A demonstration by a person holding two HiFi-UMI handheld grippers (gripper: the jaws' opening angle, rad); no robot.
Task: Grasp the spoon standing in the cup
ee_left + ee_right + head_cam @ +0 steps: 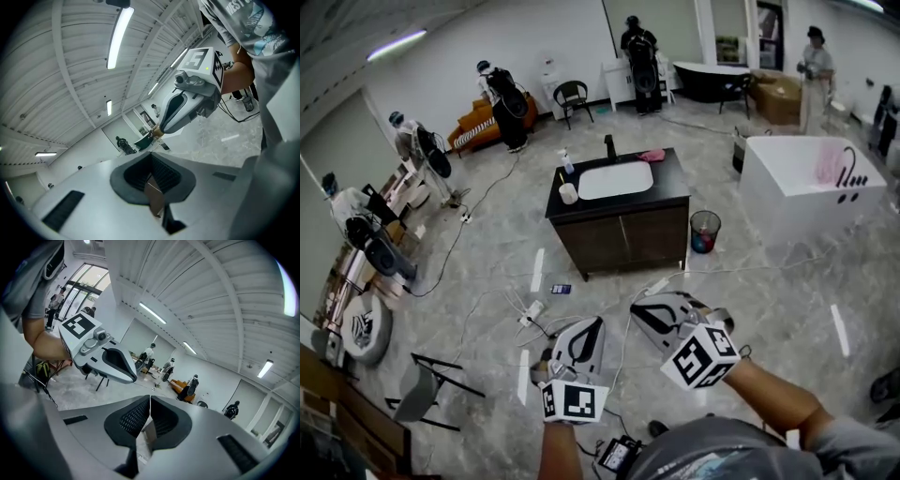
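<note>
A white cup (568, 193) stands on the left end of a dark vanity's counter (670, 183), beside its white basin; it is too far away to make out a spoon in it. Both grippers hang low near my body, well short of the vanity. The left gripper (592, 323) points up and away, its jaws pressed together with nothing between them (151, 155). To its right, the right gripper (640, 310) is also shut and empty (150, 398). Each gripper view looks at the ceiling and catches the other gripper: the right gripper (187, 101), the left gripper (105, 357).
A spray bottle (567, 164), black faucet (609, 145) and pink cloth (652, 155) share the counter. A mesh bin (705, 231) stands right of the vanity, a white tub (811, 183) beyond. Cables and a power strip (532, 311) lie on the floor ahead. Several people stand around the room.
</note>
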